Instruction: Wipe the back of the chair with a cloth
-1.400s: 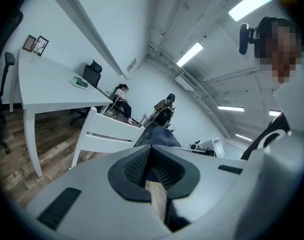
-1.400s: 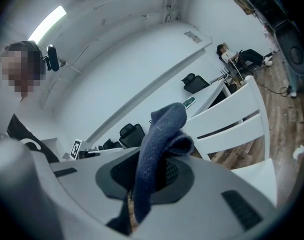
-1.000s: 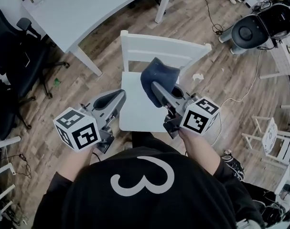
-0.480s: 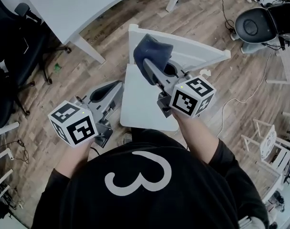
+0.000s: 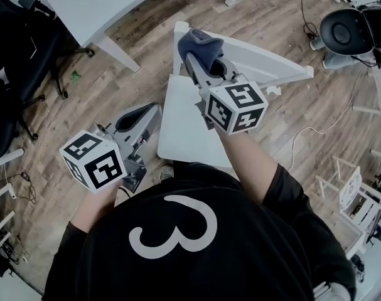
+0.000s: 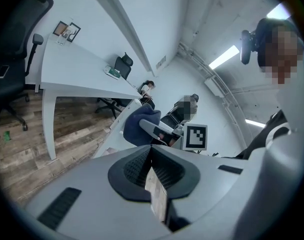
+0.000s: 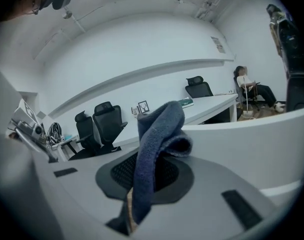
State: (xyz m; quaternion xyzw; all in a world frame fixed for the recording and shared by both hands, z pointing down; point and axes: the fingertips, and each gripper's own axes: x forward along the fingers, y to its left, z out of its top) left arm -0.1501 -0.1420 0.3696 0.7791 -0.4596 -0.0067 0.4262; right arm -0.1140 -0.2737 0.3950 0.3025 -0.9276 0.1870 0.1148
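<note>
Cloth [image 5: 201,42]: dark blue, folded. It is clamped between the closed jaws of the right hand-held gripper [image 5: 199,61] and sits at the left end of the chair back's top rail. It covers that gripper's tips in the head view, and contact with the rail cannot be made out.

Chair [image 5: 272,64]: white. The seat is partly covered by the right hand-held gripper and the person's torso; the legs are out of sight.

Left hand-held gripper [image 5: 140,115]: jaws together with nothing between them, held just beside the seat's left edge over the wood floor [image 5: 290,124].

Counter [image 5: 102,5]: white, cut off by the top edge.
</note>
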